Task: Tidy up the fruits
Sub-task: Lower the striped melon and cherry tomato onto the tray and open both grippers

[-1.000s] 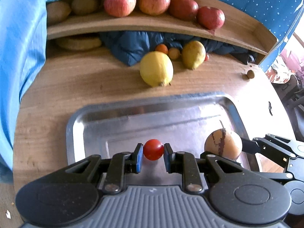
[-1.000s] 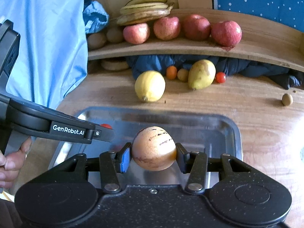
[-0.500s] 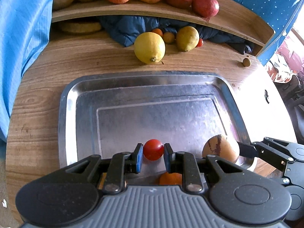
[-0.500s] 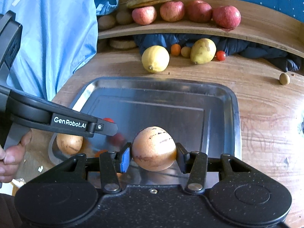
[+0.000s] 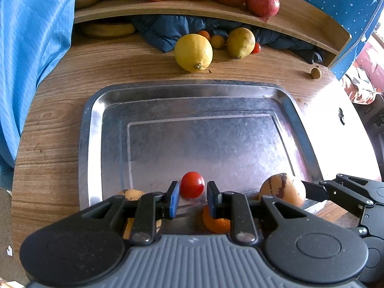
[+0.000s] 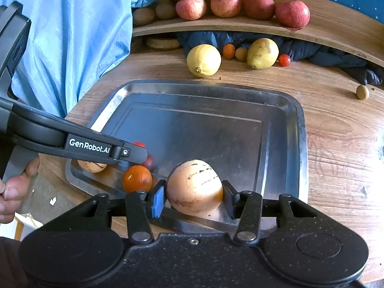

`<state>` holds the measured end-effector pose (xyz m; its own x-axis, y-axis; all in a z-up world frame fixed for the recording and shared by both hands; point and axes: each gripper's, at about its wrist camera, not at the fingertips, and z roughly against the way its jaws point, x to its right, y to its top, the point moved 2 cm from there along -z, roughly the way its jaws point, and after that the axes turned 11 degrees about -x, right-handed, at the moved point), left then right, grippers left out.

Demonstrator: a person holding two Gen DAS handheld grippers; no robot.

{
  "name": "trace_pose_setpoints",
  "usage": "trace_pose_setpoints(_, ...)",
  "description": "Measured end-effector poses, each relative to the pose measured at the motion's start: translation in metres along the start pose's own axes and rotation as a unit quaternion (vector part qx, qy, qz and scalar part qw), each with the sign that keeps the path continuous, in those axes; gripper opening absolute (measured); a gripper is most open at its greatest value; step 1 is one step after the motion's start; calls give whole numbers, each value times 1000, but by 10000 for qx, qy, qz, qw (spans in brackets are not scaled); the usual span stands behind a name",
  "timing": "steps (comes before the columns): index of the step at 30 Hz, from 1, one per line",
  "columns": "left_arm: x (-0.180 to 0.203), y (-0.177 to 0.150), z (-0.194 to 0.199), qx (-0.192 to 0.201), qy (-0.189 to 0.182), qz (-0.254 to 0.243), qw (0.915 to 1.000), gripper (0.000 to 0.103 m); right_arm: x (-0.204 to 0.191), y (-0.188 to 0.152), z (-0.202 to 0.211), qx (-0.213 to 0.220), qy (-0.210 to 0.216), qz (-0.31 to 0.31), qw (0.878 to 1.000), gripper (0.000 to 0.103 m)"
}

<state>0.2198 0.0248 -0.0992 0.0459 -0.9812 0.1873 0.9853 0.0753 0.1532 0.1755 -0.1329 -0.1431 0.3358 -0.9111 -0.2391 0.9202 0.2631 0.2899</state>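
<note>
Left gripper above the near edge of the steel tray; cherry tomato sits between its fingers with gaps on both sides, so grip looks released. Right gripper clenched on a striped tan melon over the tray's near right part. In the tray's near left corner: an orange and a second tan fruit, partly hidden by the left gripper. Beyond the tray on the counter: lemon, pear. Apples on the shelf behind.
</note>
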Motion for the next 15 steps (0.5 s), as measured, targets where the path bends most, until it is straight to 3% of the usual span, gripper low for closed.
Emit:
trace_pose_setpoints(5, -1, -3, 4, 58, 44, 40, 10000, 39, 0, -2, 1, -4, -3, 16, 10000, 51)
trace_pose_setpoints(9, -2, -6, 11, 150, 31, 83, 9998, 56, 1, -2, 1, -8, -18, 2, 10000, 52)
trace_pose_setpoints(15, 0, -12, 25, 350, -50, 102, 9993, 74, 0, -4, 4, 45, 18, 36, 10000, 66)
